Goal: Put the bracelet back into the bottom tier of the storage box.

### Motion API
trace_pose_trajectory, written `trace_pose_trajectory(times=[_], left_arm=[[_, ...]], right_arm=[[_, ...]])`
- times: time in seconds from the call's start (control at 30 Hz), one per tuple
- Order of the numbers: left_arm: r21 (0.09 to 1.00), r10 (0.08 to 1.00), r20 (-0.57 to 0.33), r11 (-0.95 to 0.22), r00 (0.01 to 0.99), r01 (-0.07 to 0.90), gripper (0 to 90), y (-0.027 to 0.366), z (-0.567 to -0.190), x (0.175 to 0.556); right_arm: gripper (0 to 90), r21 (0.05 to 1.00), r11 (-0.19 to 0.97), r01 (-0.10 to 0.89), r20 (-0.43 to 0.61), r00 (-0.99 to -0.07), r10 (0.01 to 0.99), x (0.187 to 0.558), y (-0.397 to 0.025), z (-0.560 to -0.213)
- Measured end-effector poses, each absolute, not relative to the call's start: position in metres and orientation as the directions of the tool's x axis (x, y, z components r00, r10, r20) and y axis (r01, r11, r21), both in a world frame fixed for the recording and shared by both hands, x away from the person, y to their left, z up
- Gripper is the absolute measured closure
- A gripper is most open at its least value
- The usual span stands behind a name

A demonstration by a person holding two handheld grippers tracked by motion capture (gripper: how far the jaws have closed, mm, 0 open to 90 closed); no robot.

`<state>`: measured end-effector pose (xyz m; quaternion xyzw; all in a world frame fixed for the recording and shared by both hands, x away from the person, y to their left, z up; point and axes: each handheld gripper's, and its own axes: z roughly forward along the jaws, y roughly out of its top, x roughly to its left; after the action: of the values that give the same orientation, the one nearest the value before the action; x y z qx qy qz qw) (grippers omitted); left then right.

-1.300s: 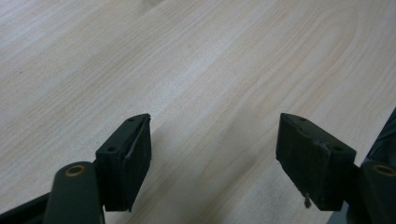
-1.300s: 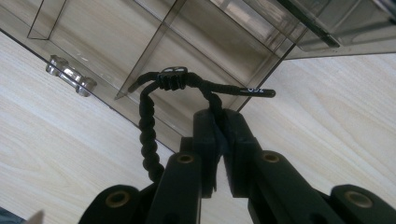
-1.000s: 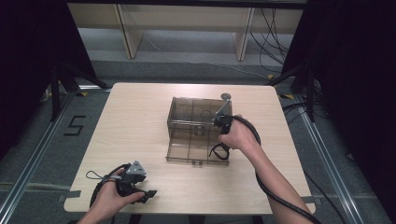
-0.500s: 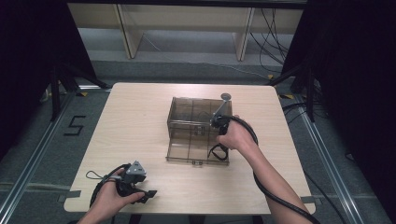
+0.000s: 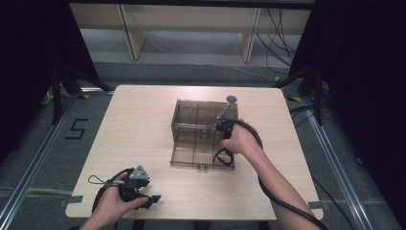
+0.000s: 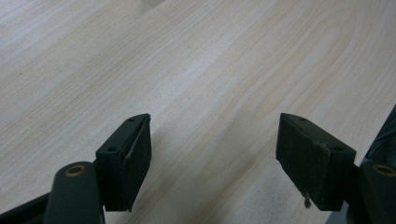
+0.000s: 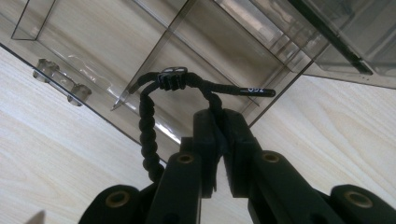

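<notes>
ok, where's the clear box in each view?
High view: box at table centre, lid folded open toward the person.
Right gripper view: across the top, beyond the jaws shut on a cord.
Left gripper view: wood tabletop between open jaws.
Shared landmark: the table wood grain; the lid's latch is in the high and right gripper views.

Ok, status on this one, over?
Left gripper open, low over the table. Right gripper shut on black cord above the open box. Nothing blocking.
</notes>
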<state>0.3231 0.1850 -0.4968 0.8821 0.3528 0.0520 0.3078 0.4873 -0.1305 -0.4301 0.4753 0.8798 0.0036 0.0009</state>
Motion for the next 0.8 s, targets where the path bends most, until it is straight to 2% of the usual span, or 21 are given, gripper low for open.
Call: trace_pose_trajectory(times=[0.33,0.4,0.53,0.6,0.7,0.8], left_arm=[[0.584,0.657,-0.125,-0.557,0.743,0.59,26.8,0.1846,-0.4971,0.3227],[0.584,0.658,-0.122,-0.558,0.743,0.589,26.9,0.1847,-0.4969,0.3225],[0.58,0.652,-0.125,-0.564,0.748,0.588,26.8,0.1849,-0.4969,0.3232],[0.581,0.652,-0.125,-0.563,0.748,0.588,26.8,0.185,-0.4969,0.3232],[0.58,0.654,-0.125,-0.562,0.746,0.589,26.8,0.185,-0.4968,0.3231],[0.58,0.653,-0.125,-0.562,0.747,0.589,26.8,0.1849,-0.4969,0.3232]], right_arm=[[84.9,-0.005,0.542,0.841,-0.001,-0.542,0.841,0.4894,-0.1304,-0.4337],[84.9,0.009,0.573,0.82,-0.005,-0.573,0.82,0.4915,-0.1322,-0.4349],[84.8,-0.005,0.539,0.842,0.002,-0.539,0.842,0.4901,-0.1291,-0.4349],[84.8,0.006,0.579,0.815,-0.008,-0.579,0.815,0.4923,-0.1309,-0.4365],[84.8,-0.011,0.544,0.839,-0.006,-0.544,0.839,0.4904,-0.1278,-0.4364],[84.8,0.002,0.579,0.816,-0.011,-0.578,0.816,0.4925,-0.1294,-0.4381]])
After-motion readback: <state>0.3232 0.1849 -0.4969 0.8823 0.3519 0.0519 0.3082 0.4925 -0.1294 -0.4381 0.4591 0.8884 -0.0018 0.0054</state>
